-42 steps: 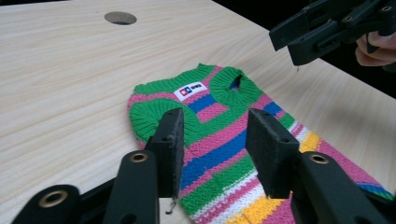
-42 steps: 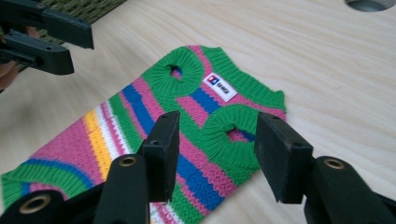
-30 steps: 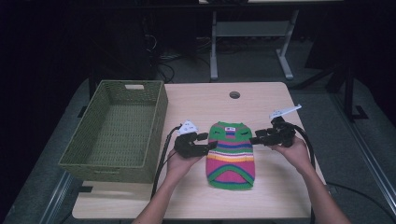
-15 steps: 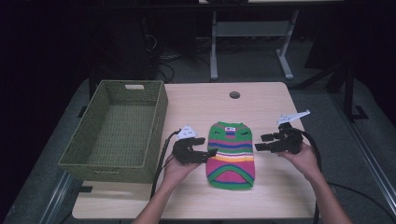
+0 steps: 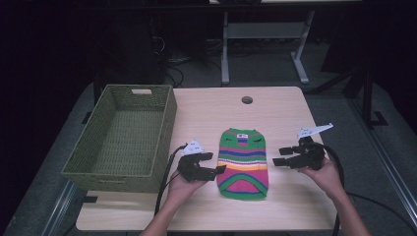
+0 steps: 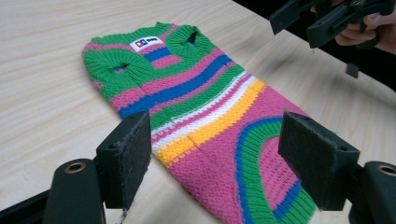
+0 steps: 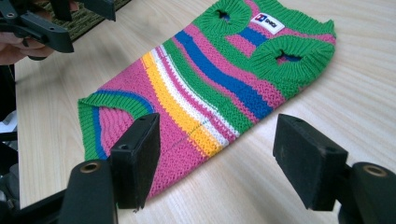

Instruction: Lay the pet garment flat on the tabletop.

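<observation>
Flat between both wide-apart hand-held grippers, left (image 5: 216, 171) and right (image 5: 278, 156), lies a ribbed striped knit sweater (image 5: 243, 162).

Legible text check: one label found. A small white tag (image 6: 149, 44) sits on the sweater (image 6: 210, 126) at its collar end, between the two green-ribbed holes. In the left gripper view it lies toward 11 o'clock; in the right gripper view the tag (image 7: 266, 22) lies toward 1 o'clock. It carries a dark blue square mark followed by short dark lettering, too small and blurred to read. In the high view the tag (image 5: 241, 136) shows as a white speck at the sweater's 12 o'clock edge. No other text or numbers legible.
</observation>
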Available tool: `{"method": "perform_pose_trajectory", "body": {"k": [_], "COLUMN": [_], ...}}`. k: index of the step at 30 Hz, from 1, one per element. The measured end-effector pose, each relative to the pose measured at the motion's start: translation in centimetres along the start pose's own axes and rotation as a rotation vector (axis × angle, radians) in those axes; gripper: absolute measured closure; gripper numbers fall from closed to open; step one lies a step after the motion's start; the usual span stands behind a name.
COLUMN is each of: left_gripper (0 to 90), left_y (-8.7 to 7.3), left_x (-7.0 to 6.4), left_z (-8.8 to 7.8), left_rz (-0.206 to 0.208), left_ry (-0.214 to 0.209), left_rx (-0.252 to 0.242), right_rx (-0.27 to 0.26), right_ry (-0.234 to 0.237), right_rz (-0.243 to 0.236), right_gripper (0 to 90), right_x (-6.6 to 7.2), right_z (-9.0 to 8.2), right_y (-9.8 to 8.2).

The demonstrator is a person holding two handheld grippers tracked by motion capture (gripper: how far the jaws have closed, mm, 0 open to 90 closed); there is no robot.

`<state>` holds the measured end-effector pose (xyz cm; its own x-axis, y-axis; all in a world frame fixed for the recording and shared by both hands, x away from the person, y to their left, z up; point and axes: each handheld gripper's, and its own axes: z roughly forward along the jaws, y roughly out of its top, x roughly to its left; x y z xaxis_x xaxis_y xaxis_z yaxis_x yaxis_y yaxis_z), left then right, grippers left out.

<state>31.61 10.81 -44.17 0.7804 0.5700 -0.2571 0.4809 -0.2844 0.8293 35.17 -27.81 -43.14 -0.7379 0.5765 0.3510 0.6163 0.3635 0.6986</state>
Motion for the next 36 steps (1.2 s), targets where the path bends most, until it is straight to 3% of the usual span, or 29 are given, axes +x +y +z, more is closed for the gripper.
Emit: {"method": "perform_pose_trajectory", "body": {"k": [7,19,36], "left_gripper": [24.4,24.3,23.5], "left_y": [-1.0,-1.3,-2.3], "left_x": [-0.3,-0.9,-1.6], "left_z": [-0.3,-1.0,-1.6], "left_rz": [-0.008,0.008,0.013], "left_ry": [-0.010,-0.026,-0.046], "left_rx": [0.015,0.022,0.044], "right_rx": [-0.002,0.001,-0.050], "right_ry": [-0.005,-0.015,-0.022], "right_rz": [-0.002,0.025,0.025], "right_gripper": [30.2,29.0,27.8], "right_x": [0.0,0.2,0.7], "right_z": [-0.6,-1.8,-3.2], "right_y": [-1.0,-2.8,-5.7]}}
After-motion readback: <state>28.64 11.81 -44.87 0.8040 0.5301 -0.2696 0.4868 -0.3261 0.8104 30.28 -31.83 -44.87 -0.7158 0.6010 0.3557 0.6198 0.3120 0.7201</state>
